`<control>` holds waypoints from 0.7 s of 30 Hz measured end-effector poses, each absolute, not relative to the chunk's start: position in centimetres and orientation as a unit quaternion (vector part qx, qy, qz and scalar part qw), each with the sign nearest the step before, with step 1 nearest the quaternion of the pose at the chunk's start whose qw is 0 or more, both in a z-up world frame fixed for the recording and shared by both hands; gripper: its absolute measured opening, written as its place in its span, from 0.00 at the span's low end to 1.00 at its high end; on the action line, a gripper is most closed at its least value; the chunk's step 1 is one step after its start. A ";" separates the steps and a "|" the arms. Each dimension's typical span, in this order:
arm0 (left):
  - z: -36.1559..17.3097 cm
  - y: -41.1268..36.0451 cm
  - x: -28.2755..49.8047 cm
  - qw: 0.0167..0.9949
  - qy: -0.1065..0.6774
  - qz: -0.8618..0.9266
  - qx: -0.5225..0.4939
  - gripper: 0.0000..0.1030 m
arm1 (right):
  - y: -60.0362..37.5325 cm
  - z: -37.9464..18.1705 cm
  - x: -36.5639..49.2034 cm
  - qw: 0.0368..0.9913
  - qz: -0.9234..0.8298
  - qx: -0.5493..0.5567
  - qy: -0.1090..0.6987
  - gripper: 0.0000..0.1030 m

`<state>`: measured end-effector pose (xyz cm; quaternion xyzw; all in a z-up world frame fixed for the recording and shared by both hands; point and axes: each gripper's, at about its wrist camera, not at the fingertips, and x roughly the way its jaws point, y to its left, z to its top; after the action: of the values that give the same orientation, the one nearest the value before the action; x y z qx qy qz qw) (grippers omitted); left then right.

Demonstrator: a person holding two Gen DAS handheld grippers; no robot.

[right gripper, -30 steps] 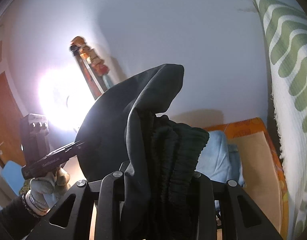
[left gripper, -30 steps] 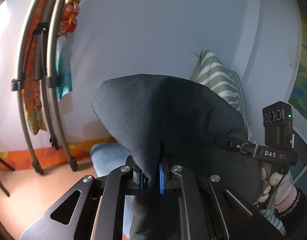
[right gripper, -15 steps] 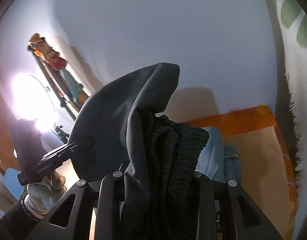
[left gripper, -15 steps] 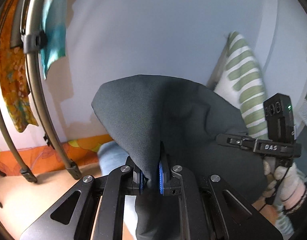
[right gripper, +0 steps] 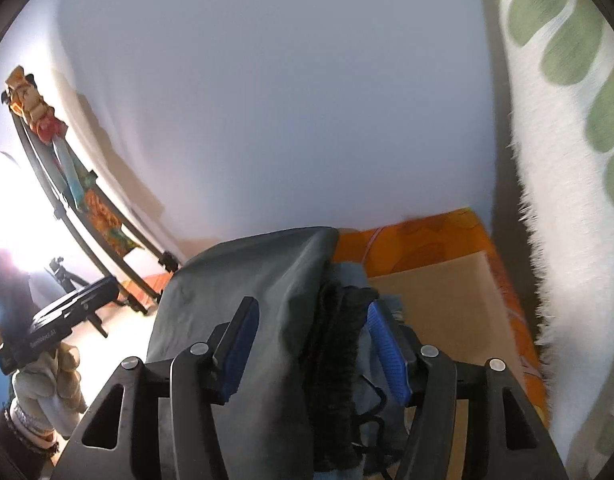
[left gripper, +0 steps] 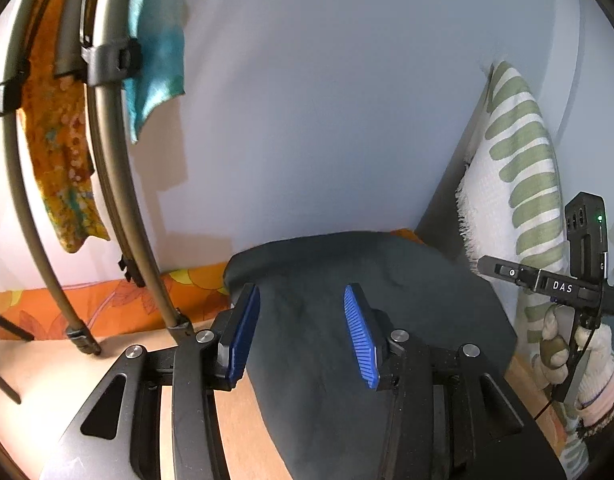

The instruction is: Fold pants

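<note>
The dark pants (left gripper: 347, 280) lie folded on the tan surface (left gripper: 39, 380). My left gripper (left gripper: 303, 338) hovers just over them with its jaws opening. Its blue pads (left gripper: 243, 336) stand apart, and the cloth passes between and under them without being pinched. In the right wrist view the pants (right gripper: 259, 280) show their ribbed waistband (right gripper: 335, 360) between the spreading pads (right gripper: 387, 356) of my right gripper (right gripper: 313, 346). That gripper's jaws are opening too, and the waistband rests loose beside the right pad. A light blue garment (right gripper: 351, 270) peeks out beneath the pants.
A bent metal rack (left gripper: 107, 184) with orange and teal cloths stands at the left on an orange patterned sheet (left gripper: 107, 300). A green-striped white cushion (left gripper: 519, 168) leans at the right by the wall. Gloved hands (left gripper: 559, 356) (right gripper: 47, 376) hold the gripper handles.
Both grippers came down with the pants and opened their jaws. The cloth, held up as a raised hump before, now lies low on the surface, released.
</note>
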<state>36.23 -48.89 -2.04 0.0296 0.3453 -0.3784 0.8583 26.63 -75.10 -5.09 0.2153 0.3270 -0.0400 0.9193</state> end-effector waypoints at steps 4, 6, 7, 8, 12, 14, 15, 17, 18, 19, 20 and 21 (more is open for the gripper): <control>-1.1 -48.1 34.9 0.857 0.342 -0.386 0.026 0.41 | -74.2 -3.7 25.1 0.925 -0.045 0.203 0.318 0.59; -0.6 -47.7 33.8 0.856 0.338 -0.391 0.030 0.41 | -73.2 -3.0 24.5 0.927 -0.050 0.192 0.318 0.59; -0.3 -47.5 33.2 0.855 0.336 -0.393 0.032 0.41 | -72.7 -2.8 24.2 0.928 -0.052 0.187 0.318 0.59; -0.1 -47.1 32.7 0.854 0.335 -0.396 0.032 0.41 | -72.3 -2.7 23.7 0.929 -0.051 0.184 0.317 0.59; 0.6 -46.5 30.9 0.849 0.337 -0.405 0.032 0.42 | -70.7 -1.7 21.4 0.933 -0.057 0.170 0.312 0.59; 1.1 -45.9 29.6 0.849 0.334 -0.408 0.037 0.46 | -69.9 -1.3 20.3 0.934 -0.062 0.166 0.310 0.59; 1.3 -45.8 29.2 0.849 0.333 -0.408 0.038 0.46 | -69.3 -0.9 19.5 0.935 -0.067 0.162 0.309 0.59; 1.8 -45.1 28.0 0.849 0.329 -0.411 0.040 0.46 | -68.4 -0.5 18.6 0.937 -0.071 0.154 0.306 0.59; 2.2 -44.7 27.2 0.850 0.325 -0.412 0.041 0.46 | -67.8 -0.1 17.8 0.938 -0.075 0.150 0.302 0.59; 2.5 -44.4 26.7 0.851 0.323 -0.412 0.041 0.47 | -67.4 0.2 17.4 0.939 -0.076 0.147 0.300 0.65; 2.8 -44.0 26.1 0.851 0.322 -0.414 0.040 0.49 | -66.8 0.6 16.9 0.941 -0.077 0.145 0.297 0.73; 3.0 -43.8 25.6 0.851 0.320 -0.415 0.039 0.50 | -66.1 1.0 16.0 0.943 -0.083 0.140 0.289 0.75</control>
<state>25.61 -43.77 3.02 0.0394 0.3203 -0.4147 0.8508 15.97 -66.10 1.02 0.1404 0.2893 -0.0827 0.9433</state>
